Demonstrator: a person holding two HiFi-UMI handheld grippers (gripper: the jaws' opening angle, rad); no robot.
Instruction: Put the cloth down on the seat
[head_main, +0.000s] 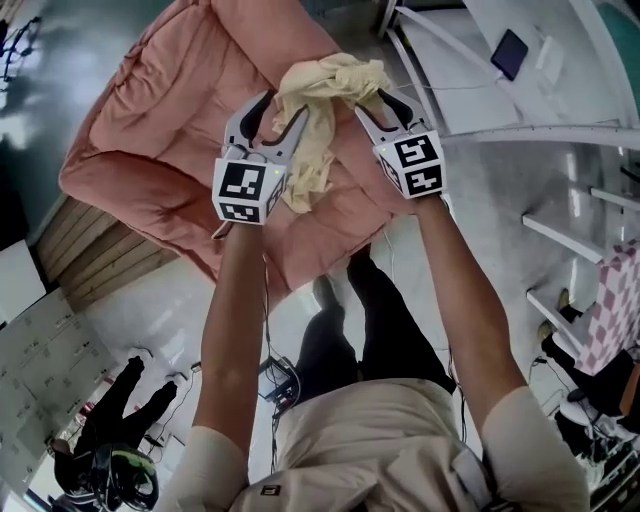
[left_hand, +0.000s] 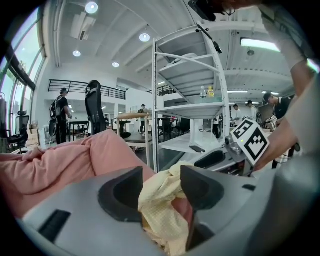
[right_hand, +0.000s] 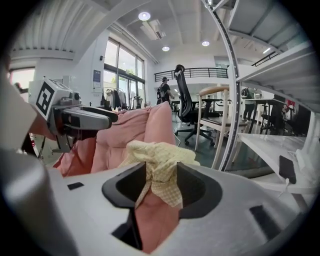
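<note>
A glossy workshop floor (head_main: 120, 330) lies under the pink seat (head_main: 150, 130). Above the seat, both forearms stretch forward side by side. The left gripper (head_main: 280, 110) and the right gripper (head_main: 380, 100) each clamp a bunch of the yellow cloth (head_main: 320, 90), which sags between them.

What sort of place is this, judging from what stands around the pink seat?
Probably an open-plan office or workshop: a black office chair, a white metal shelf rack and tall windows show around the pink seat.
</note>
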